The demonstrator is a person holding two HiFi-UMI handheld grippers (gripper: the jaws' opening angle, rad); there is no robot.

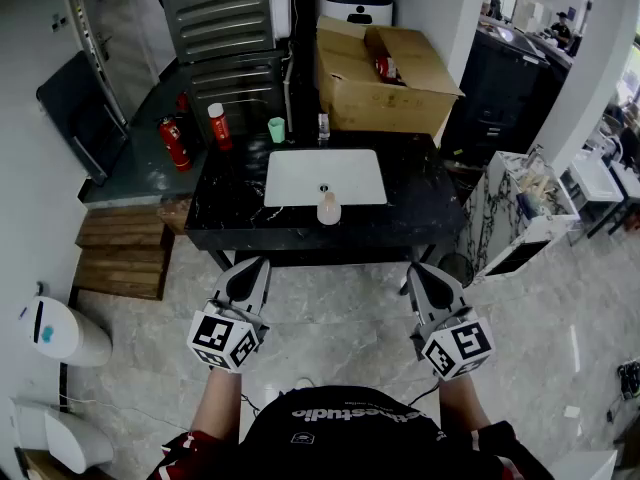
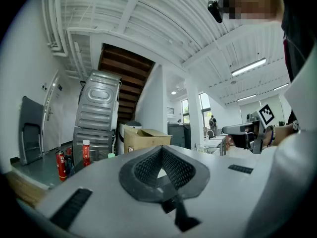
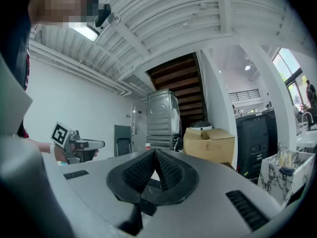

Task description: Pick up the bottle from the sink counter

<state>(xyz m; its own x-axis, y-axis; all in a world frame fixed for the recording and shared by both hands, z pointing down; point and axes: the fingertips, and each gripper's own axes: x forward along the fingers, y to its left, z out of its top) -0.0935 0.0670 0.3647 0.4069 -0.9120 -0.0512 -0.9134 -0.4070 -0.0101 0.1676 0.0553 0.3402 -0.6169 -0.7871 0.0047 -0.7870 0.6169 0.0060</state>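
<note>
Small pale pink translucent bottle [image 1: 328, 208] is standing upright at the front rim of the white rectangular basin [image 1: 300, 178], near the front edge of the black marble sink counter [image 1: 420, 203]. Left gripper [image 1: 252, 265] and right gripper [image 1: 420, 271] are hovering well short of the counter, both jaws closed, empty.

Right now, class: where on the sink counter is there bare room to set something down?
Bare: counter left of the basin, and right of it. Crowded: back edge with red can and green cup; bottle at the basin's front rim.
</note>
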